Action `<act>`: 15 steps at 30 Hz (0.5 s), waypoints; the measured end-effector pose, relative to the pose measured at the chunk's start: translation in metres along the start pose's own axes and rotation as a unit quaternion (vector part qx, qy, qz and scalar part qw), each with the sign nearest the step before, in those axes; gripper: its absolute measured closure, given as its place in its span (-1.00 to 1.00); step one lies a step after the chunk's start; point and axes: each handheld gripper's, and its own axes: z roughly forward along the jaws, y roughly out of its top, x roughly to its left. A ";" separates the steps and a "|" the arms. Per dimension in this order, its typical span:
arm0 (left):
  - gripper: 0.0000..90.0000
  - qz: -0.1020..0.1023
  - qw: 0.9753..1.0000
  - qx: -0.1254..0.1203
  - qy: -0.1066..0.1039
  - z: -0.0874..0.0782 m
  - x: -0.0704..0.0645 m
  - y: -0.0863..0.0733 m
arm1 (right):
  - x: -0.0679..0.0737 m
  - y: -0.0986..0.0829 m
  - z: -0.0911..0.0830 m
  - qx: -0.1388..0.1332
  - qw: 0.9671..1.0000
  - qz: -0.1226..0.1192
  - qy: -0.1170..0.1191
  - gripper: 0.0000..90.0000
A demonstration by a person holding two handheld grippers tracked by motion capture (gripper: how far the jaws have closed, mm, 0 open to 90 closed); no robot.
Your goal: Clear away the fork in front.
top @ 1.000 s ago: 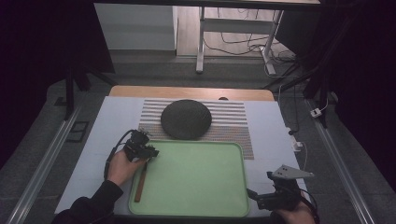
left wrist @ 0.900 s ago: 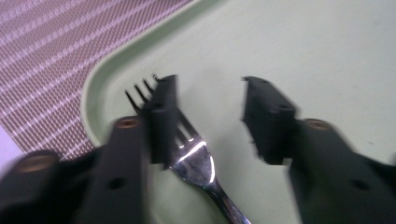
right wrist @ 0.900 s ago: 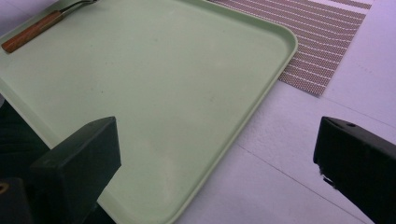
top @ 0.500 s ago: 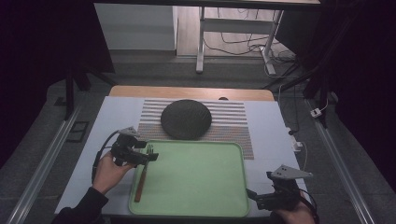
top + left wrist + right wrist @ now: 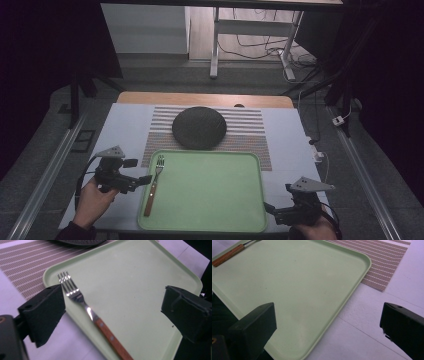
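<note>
High view is showing a fork (image 5: 153, 183) with a wooden handle lying along the left side of a pale green tray (image 5: 215, 220), in the lower middle of the frame, its tines pointing toward the top of the picture and its handle toward the bottom edge. Left gripper view is looking down on the same fork (image 5: 87, 311), which is running from tines at upper left to handle at lower centre, resting just inside the tray's (image 5: 140, 282) left rim.

Just left of the fork in the high view, the left hand-held gripper (image 5: 142, 180) is hovering at the tray's left edge, gripped by a hand (image 5: 95, 200) coming in from the lower left corner; its jaws are standing wide apart in its own view, with nothing between them but the fork lying below. At the lower right of the high view, the right hand-held gripper (image 5: 272, 209) is sitting off the tray's right bottom corner, its jaws also spread wide and empty in the right gripper view, where the tray (image 5: 294, 290) is filling the left and centre.

Above the tray in the high view, a dark round plate (image 5: 199, 127) is sitting on a striped placemat (image 5: 245, 131), all on the pale bench (image 5: 125, 125).
</note>
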 end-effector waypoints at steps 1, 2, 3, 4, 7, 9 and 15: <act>-0.92 0.001 1.000 -0.002 0.002 -0.003 -0.001 -0.003 | 0.000 0.000 0.000 0.000 1.000 -0.001 -0.001 -0.98; -0.93 0.001 1.000 -0.005 0.005 -0.007 -0.002 -0.006 | 0.000 0.000 0.000 0.001 1.000 0.000 -0.001 -0.98; -0.94 0.000 1.000 -0.008 0.008 -0.010 -0.003 -0.009 | 0.000 0.000 0.000 0.001 1.000 -0.001 -0.001 -0.98; -0.95 -0.001 1.000 -0.011 0.009 -0.014 -0.003 -0.011 | 0.000 0.000 0.000 0.001 1.000 0.000 -0.001 -0.98; -0.97 -0.004 1.000 -0.018 0.012 -0.022 -0.005 -0.019 | 0.000 0.000 0.000 0.000 1.000 0.000 -0.001 -0.98; -0.98 -0.006 1.000 -0.022 0.013 -0.027 -0.006 -0.025 | 0.000 0.000 0.000 0.001 1.000 0.001 -0.001 -0.98; -1.00 -0.016 0.999 -0.024 0.019 -0.038 -0.008 -0.040 | 0.000 0.000 0.000 0.002 1.000 0.000 -0.001 -0.98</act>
